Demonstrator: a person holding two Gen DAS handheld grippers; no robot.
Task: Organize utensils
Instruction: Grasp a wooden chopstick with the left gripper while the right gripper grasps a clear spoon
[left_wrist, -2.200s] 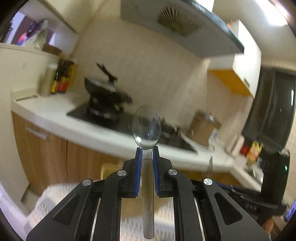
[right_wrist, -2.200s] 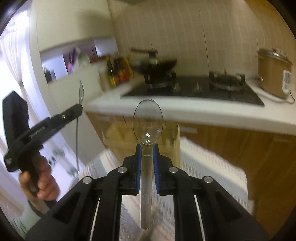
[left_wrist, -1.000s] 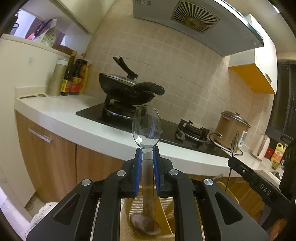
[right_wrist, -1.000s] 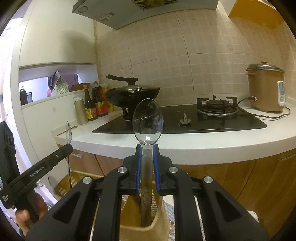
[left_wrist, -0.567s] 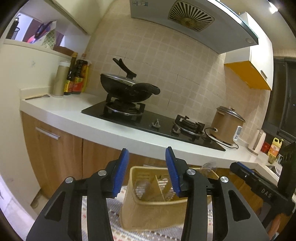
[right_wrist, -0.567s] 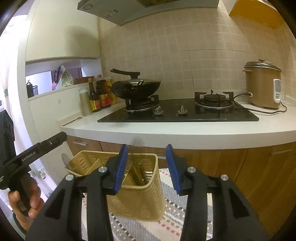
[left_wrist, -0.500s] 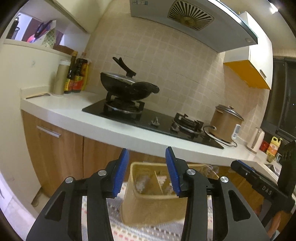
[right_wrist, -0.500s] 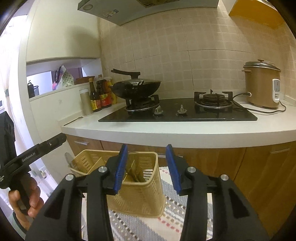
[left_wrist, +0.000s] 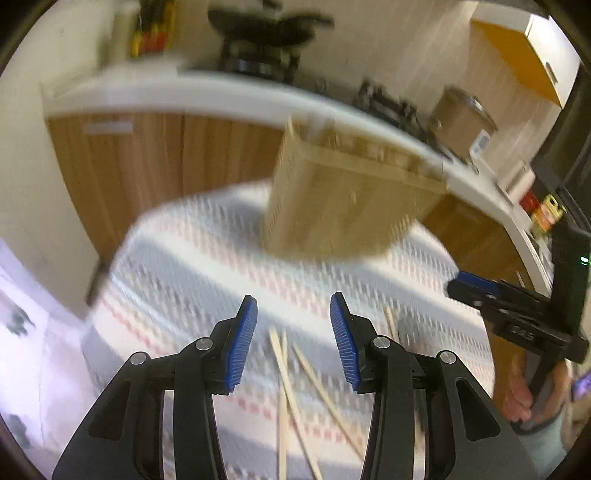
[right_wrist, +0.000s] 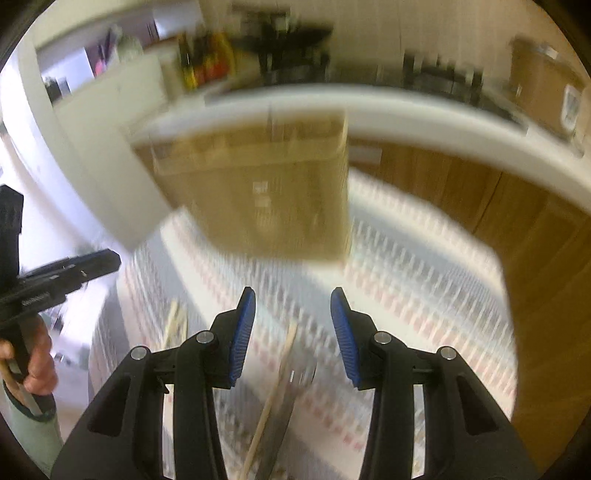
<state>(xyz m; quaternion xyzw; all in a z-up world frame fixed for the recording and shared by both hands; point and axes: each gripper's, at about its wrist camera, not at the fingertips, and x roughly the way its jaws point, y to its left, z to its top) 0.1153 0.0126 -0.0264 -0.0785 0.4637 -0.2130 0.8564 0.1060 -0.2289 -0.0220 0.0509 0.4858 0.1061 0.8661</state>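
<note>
Both views are motion-blurred. A tan utensil basket (left_wrist: 347, 199) stands on a striped cloth (left_wrist: 207, 258); it also shows in the right wrist view (right_wrist: 266, 192). My left gripper (left_wrist: 293, 339) is open and empty above wooden chopsticks (left_wrist: 284, 387) lying on the cloth. My right gripper (right_wrist: 291, 332) is open and empty above a chopstick (right_wrist: 275, 391) and a metal utensil (right_wrist: 295, 380) beside it. The right gripper shows at the right edge of the left wrist view (left_wrist: 476, 288); the left gripper shows at the left of the right wrist view (right_wrist: 74, 273).
A white countertop (right_wrist: 424, 114) with wooden cabinets (left_wrist: 155, 162) runs behind the cloth. On it are a stove with a wok (left_wrist: 266, 26), sauce bottles (right_wrist: 203, 62) and a rice cooker (left_wrist: 461, 118).
Both grippers let go of their clear spoons over the basket and opened. They have since tilted down fast, so the cloth and chopsticks are now in view.
</note>
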